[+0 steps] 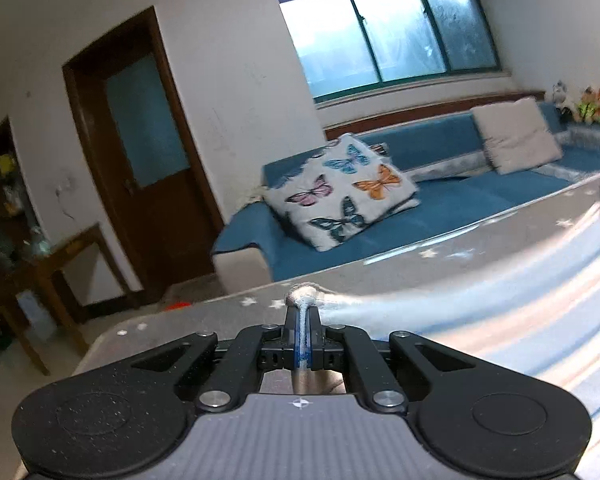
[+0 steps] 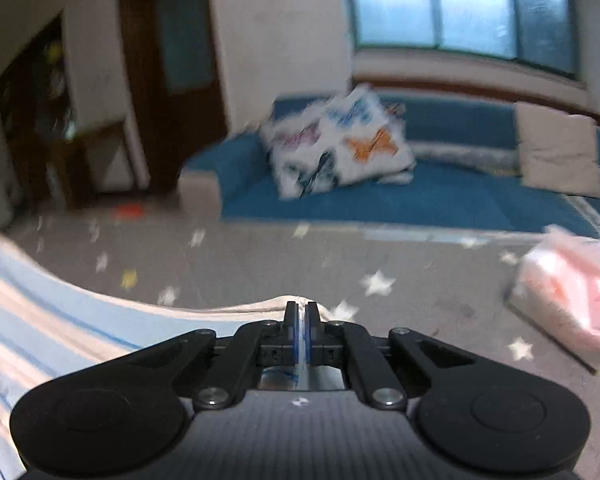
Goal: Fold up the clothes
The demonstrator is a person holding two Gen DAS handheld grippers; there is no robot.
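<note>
A light blue and pale striped garment point(image 1: 500, 312) is stretched between my two grippers above a grey star-patterned table point(image 1: 480, 240). My left gripper point(image 1: 302, 312) is shut on one bunched corner of the garment, at its left end. In the right wrist view the garment point(image 2: 52, 320) hangs away to the left. My right gripper point(image 2: 300, 312) is shut on its cloth edge. The right wrist view is blurred by motion.
A folded pink and white cloth point(image 2: 572, 300) lies on the table point(image 2: 420, 280) at the right. Beyond the table's far edge stands a blue sofa point(image 1: 440, 208) with a butterfly cushion point(image 1: 340, 192) and a beige cushion point(image 1: 516, 140). A brown door point(image 1: 140, 140) is at the left.
</note>
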